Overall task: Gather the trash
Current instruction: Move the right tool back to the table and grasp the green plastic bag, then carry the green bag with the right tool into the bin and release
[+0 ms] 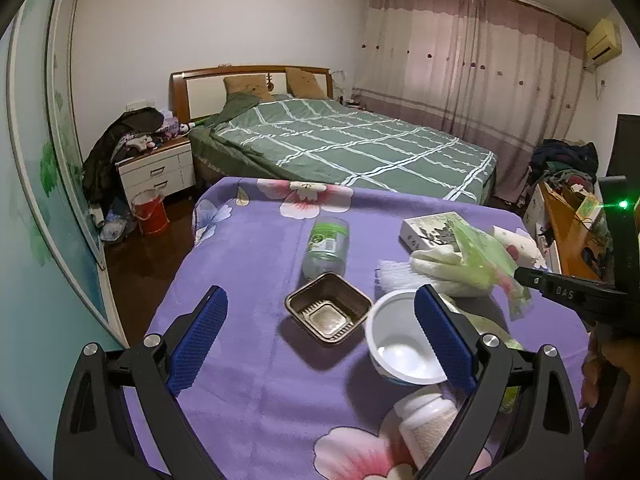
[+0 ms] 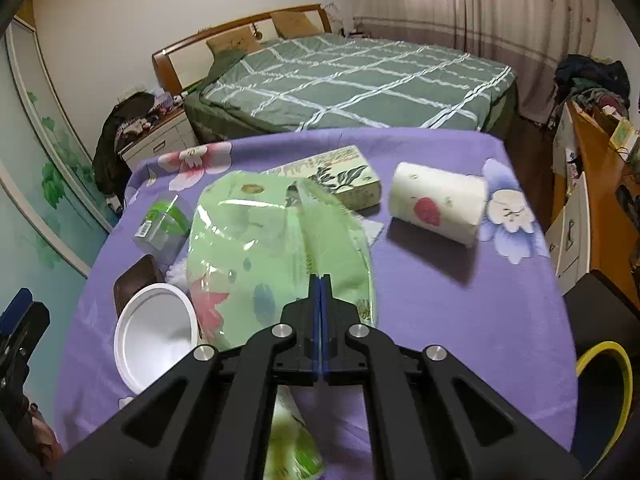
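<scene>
My right gripper (image 2: 321,280) is shut on a green plastic wrapper (image 2: 276,256) and holds it above the purple flowered tablecloth (image 2: 440,320); the wrapper also shows in the left wrist view (image 1: 486,264). My left gripper (image 1: 320,320) is open and empty above the cloth. Between its fingers lie a brown plastic tray (image 1: 328,312) and a white plastic bowl (image 1: 400,344). A clear bottle with a green label (image 1: 326,248) lies beyond the tray. A white pill bottle (image 1: 428,424) lies near the right finger.
A printed box (image 2: 340,178) and a paper roll (image 2: 438,202) lie on the far part of the table. A yellow-rimmed bin (image 2: 608,392) stands at the table's right. A bed (image 1: 344,140), a nightstand (image 1: 156,168) and a red bucket (image 1: 150,212) stand beyond.
</scene>
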A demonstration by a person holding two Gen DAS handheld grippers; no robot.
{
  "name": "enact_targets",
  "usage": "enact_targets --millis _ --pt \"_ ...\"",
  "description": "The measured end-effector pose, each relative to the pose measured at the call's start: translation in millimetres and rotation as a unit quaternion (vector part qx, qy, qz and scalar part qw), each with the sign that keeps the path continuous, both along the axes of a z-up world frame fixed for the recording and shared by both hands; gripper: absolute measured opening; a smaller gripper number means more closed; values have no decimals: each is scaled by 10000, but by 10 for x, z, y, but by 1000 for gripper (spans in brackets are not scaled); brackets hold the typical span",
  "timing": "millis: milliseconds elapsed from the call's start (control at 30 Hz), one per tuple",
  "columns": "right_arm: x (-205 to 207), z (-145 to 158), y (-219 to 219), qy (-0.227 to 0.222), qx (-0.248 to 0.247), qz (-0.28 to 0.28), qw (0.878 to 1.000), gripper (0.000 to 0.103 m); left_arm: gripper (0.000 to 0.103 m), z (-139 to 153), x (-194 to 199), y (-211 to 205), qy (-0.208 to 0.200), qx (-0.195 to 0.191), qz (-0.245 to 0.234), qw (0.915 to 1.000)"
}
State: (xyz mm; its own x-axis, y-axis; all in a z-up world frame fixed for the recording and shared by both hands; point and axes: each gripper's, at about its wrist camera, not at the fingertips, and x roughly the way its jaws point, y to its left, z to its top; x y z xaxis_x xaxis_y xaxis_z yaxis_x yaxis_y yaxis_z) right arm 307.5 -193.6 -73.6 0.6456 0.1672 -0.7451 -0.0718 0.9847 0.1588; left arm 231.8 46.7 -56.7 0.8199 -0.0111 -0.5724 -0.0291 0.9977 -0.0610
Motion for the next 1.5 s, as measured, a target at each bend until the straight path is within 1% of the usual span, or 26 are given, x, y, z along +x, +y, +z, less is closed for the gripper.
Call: enact_targets --millis 300,600,733,867,1067,1333,1500 --pt "-430 250 -275 -386 -46 -162 9991 1 93 137 -270 -184 -149 43 -135 9998" --pt "-1047 509 -591 -757 -63 -249 9968 1 94 287 -639 -473 -336 80 -343 9988" --pt "-1323 596 -776 -906 -80 -330 9953 1 94 330 -794 -632 -362 121 -453 9982" --pt "-1547 621 -1035 -986 -109 -534 9936 1 94 366 -905 -773 -386 181 -574 9974" --pt "-1800 477 -1443 -878 -221 -942 9914 1 94 353 -1010 -965 -345 244 -724 9965" --pt "-2035 91 -2039 -522 -302 -1638 9846 1 94 281 -1054 -1140 -173 292 -814 9961" --pt "-2091 -131 -2347 -321 -258 -1987 9792 1 94 240 -1082 -1240 -80 349 -843 9958"
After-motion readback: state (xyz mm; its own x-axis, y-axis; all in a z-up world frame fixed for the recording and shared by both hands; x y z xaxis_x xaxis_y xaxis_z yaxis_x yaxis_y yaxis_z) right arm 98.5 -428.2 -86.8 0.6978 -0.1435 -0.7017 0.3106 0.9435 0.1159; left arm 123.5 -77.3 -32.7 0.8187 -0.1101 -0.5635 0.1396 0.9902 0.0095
